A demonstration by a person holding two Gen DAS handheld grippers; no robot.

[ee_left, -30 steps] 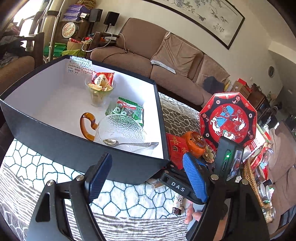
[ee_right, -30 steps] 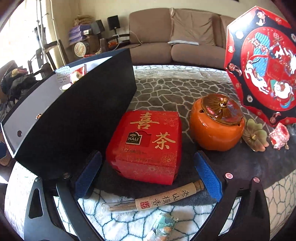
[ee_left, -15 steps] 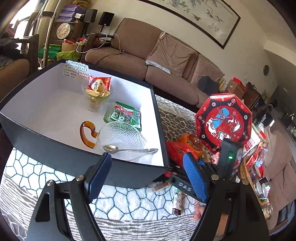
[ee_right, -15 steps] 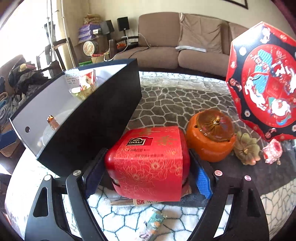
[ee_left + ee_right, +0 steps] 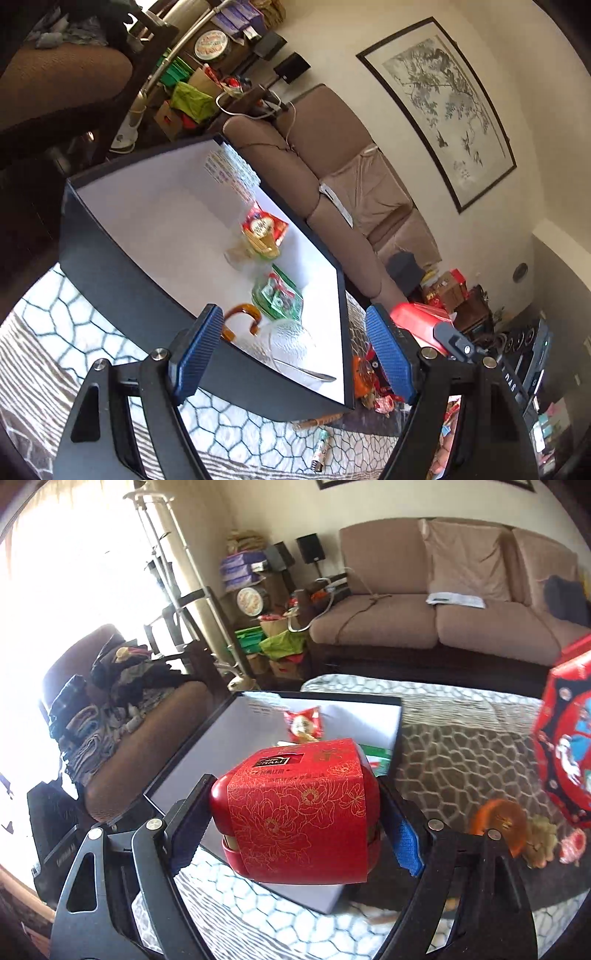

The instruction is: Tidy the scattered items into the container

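Right gripper (image 5: 295,823): we clamp the red tea box (image 5: 299,808), lifted above the black container (image 5: 391,738); our pads mostly hidden.
Left gripper (image 5: 291,354): jaws apart, empty.
Glass cup (image 5: 291,347): partly hidden, blurred.

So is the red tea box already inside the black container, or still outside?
Still outside: the red tea box is held in the right gripper, lifted in front of the black container, not resting in it.
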